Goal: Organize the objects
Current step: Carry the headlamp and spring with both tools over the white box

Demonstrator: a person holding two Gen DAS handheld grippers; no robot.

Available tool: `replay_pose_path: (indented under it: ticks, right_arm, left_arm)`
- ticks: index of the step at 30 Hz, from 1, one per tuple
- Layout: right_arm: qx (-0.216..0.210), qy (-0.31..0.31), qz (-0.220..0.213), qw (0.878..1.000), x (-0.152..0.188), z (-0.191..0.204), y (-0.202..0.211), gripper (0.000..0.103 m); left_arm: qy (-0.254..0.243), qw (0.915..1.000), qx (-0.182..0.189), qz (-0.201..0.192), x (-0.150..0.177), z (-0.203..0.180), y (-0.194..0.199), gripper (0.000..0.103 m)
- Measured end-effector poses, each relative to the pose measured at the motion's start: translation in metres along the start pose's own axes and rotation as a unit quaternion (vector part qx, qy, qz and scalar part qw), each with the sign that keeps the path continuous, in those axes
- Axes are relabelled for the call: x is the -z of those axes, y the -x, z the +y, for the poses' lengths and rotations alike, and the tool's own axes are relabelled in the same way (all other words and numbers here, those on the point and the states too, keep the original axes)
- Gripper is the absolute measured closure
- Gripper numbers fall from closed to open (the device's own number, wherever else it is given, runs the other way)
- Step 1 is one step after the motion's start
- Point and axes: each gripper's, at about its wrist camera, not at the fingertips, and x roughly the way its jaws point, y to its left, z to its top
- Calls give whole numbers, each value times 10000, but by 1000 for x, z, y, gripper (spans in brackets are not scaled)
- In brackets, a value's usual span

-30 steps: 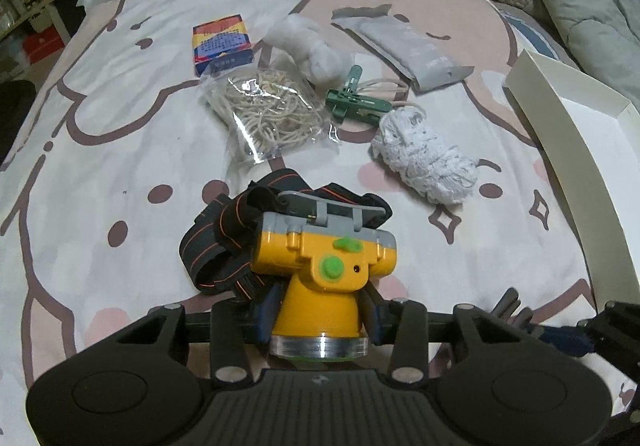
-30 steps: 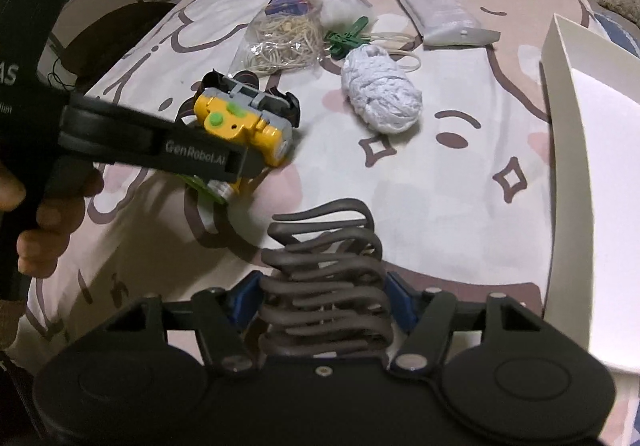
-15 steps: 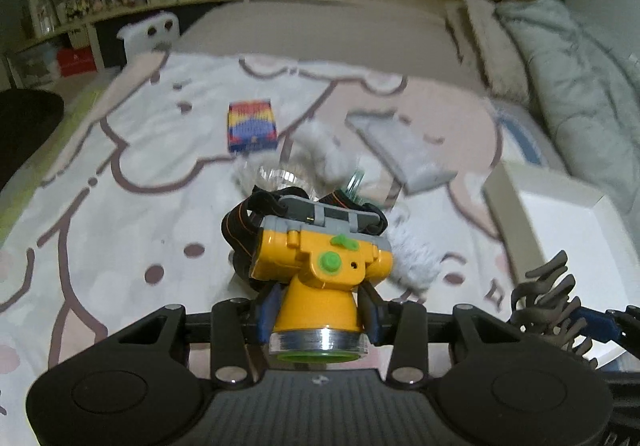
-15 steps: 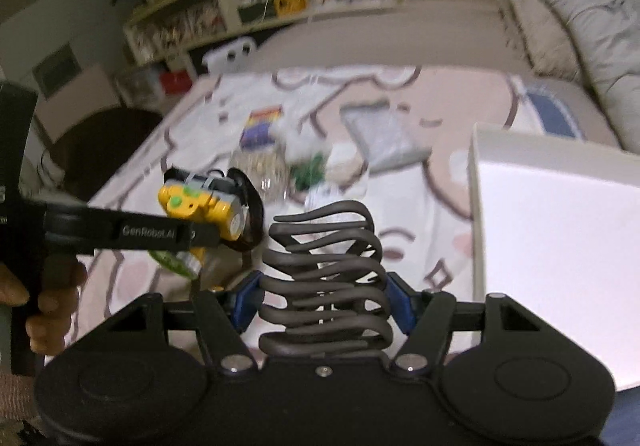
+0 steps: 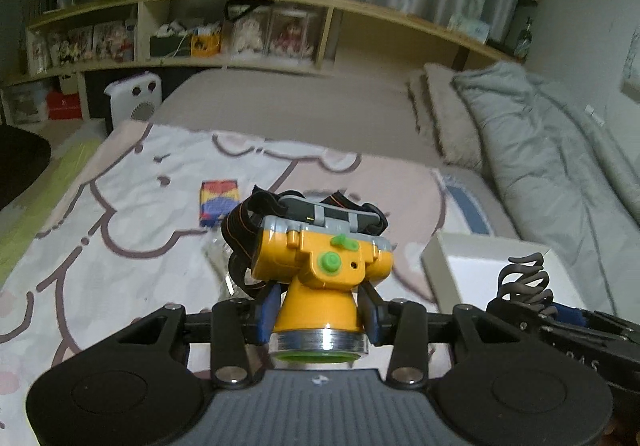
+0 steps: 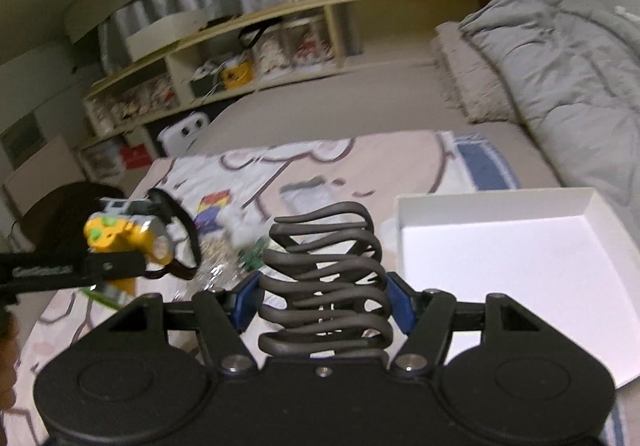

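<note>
My left gripper (image 5: 319, 308) is shut on a yellow headlamp (image 5: 320, 266) with a black strap and green button, held high above the bed; it also shows at the left of the right wrist view (image 6: 124, 234). My right gripper (image 6: 324, 302) is shut on a dark grey wavy hair claw clip (image 6: 324, 282), lifted beside an open white box (image 6: 500, 258). The clip (image 5: 526, 282) and box (image 5: 480, 262) show at the right of the left wrist view.
On the cartoon-print bed sheet (image 5: 120, 230) lie a colourful card box (image 5: 219, 202), a clear bag of rubber bands (image 6: 216, 258), a green clip (image 6: 252, 258) and a grey pouch (image 6: 304, 194). A grey duvet (image 5: 560, 150) lies right. Shelves (image 5: 240, 34) stand behind.
Both grippers have risen from the bed and tilted up, carrying the headlamp and the hair clip. The right gripper has moved nearer the white box.
</note>
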Motion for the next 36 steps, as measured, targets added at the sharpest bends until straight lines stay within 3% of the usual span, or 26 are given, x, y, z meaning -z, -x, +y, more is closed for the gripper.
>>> replay_pose_path:
  ticks: [9,18,26,32,36]
  right_arm:
    - [455,-188,-603,9970,-24,-41,22,37]
    - [1331,-584,-676,9871,-25,-97,31,37]
    - [1998,-894,-403,9749,-10,-147,35,37]
    - [1940,-1070,-108,9751,0,-170,35,37]
    - [1861,-982,134,9775,6,-174,25,37]
  left_arm:
    - [-70,9993,293,-235,-16,-36,1,60]
    - [-318,9942,961,-355,-16,-110,-9,60]
    - [-433,9880,1479,86,12,-171,-37,60]
    - [-390,9850,1592,530,36,-194,-67,60]
    - [-303,9856,1469,776,49,-200,-86,60]
